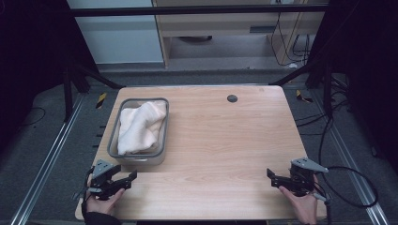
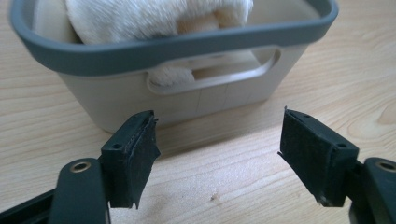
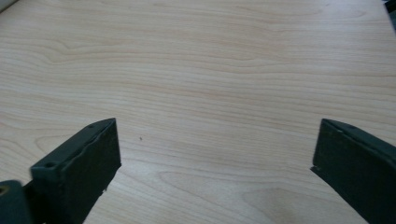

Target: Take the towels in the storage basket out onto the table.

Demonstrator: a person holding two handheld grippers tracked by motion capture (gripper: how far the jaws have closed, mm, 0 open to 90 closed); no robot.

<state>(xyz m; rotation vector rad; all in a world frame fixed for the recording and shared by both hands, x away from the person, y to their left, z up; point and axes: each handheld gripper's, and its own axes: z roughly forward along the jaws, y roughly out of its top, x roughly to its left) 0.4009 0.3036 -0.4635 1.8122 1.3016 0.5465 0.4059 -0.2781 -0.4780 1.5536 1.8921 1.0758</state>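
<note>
Item: cream towel [image 1: 140,126] bunched inside grey-rimmed basket [image 1: 111,143] at worktop [image 1: 225,140] left, apparently untouched; left hand-held gripper [image 1: 126,180] just before basket, right hand-held gripper [image 1: 272,177] well apart, both spread and empty; handling seemingly not begun.

High view looks down on the table [image 1: 225,140]; gripper views sit close above its wood, along their jaws.
</note>
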